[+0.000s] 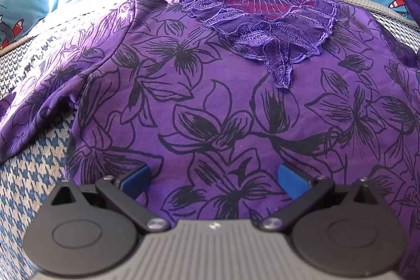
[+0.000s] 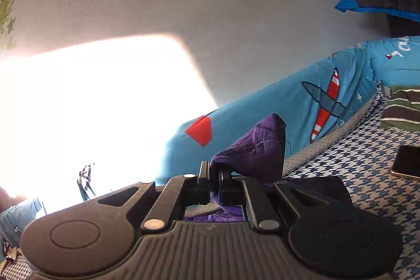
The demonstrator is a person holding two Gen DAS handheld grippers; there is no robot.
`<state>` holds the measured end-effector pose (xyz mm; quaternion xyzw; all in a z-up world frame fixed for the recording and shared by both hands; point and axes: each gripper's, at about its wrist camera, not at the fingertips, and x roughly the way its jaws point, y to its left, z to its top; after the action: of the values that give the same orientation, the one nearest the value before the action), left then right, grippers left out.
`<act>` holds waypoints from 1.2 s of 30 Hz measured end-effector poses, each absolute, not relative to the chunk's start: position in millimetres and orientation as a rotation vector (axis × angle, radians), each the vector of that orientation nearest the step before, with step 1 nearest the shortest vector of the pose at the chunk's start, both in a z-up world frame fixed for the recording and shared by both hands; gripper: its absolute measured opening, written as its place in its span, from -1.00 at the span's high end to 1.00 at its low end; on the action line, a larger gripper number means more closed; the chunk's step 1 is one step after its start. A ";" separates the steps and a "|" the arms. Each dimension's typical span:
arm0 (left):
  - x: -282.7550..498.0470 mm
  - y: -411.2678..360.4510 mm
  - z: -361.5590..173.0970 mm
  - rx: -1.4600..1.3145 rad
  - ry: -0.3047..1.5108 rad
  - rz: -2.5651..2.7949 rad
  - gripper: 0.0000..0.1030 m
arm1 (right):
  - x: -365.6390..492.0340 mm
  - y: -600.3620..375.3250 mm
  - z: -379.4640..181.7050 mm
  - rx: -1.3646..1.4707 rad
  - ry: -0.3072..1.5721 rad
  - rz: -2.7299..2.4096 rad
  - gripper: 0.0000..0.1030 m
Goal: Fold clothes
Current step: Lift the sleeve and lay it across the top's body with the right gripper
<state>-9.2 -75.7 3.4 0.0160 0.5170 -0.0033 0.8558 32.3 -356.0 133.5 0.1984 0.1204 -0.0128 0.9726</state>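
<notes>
My left claw (image 1: pixel 214 179) hovers spread over the purple top (image 1: pixel 210 101) (flower print), right claw (image 2: pixel 214 184) pinching its fabric.

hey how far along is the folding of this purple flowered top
Early. Done: the purple top lies front up on the houndstooth cover, lace collar at the far end. In hand: the right gripper has its jaws shut on a purple fabric end, lifted clear of the cover; the left gripper sits open over the chest. Left: every fold; no crease shows on the body.
</notes>
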 end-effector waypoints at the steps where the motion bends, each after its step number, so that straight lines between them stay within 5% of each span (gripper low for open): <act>1: -9.0 -73.2 4.2 0.027 1.088 -0.003 -1.00 | 34.7 -347.2 133.8 0.382 0.246 -0.001 0.85; 22: 9.7 11.3 45.7 -0.094 0.971 0.212 -1.00 | 60.4 -168.0 58.7 -0.036 0.555 0.481 0.82; 29: 9.9 12.5 46.1 -0.097 0.976 0.212 -1.00 | 55.1 -173.7 57.4 -0.045 0.642 0.541 0.47; 36: 12.0 12.4 40.5 -0.105 0.996 0.210 -1.00 | 63.4 -200.6 64.9 0.054 0.632 0.409 0.41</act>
<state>12.0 12.4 40.5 -0.0502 0.4767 0.1004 0.8719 63.4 -200.6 64.9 0.0263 0.3087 0.1995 0.9296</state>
